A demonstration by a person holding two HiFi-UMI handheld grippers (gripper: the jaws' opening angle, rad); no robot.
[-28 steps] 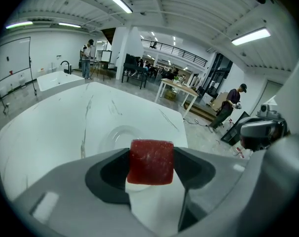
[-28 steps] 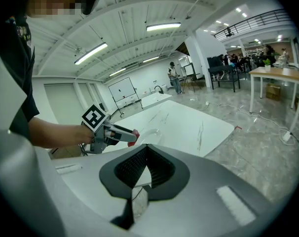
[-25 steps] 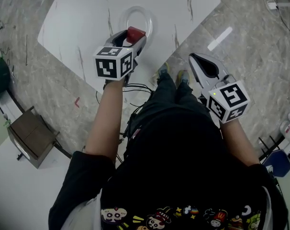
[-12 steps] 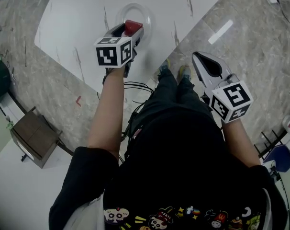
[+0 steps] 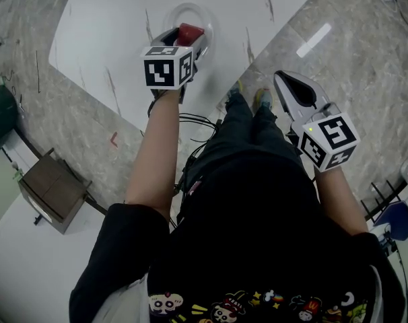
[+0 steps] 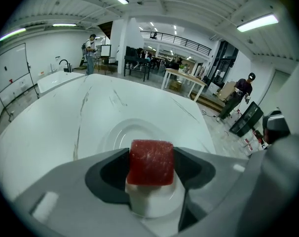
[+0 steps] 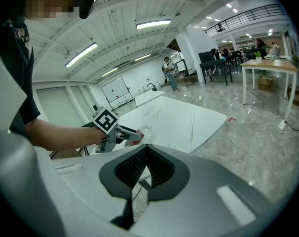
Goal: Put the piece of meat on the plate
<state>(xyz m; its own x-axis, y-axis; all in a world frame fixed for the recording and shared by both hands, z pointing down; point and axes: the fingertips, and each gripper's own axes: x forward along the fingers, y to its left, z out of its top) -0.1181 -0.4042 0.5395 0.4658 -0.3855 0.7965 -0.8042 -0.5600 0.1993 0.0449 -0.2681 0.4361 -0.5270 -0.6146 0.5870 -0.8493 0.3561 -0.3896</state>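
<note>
A red cube of meat (image 6: pixel 150 162) sits clamped between the jaws of my left gripper (image 5: pixel 188 38), which is shut on it. The meat (image 5: pixel 190 33) hangs over the near rim of a clear glass plate (image 5: pixel 205 20) on the white marble table (image 5: pixel 110 32). In the left gripper view the plate (image 6: pixel 121 134) lies just beyond and below the meat. My right gripper (image 5: pixel 293 90) is off the table over the floor, beside my legs, shut with nothing in it. From the right gripper view I see the left gripper (image 7: pixel 129 134) with the meat by the plate (image 7: pixel 145 128).
A brown box (image 5: pixel 50 191) stands on the floor at the left, and a dark green object (image 5: pixel 1 111) beside it. Cables trail on the floor near my feet (image 5: pixel 190 123). People and tables (image 6: pixel 181 80) stand far beyond the table.
My left gripper has moved a little forward and right with the meat, staying over the plate's near rim. The right gripper has hardly shifted.
</note>
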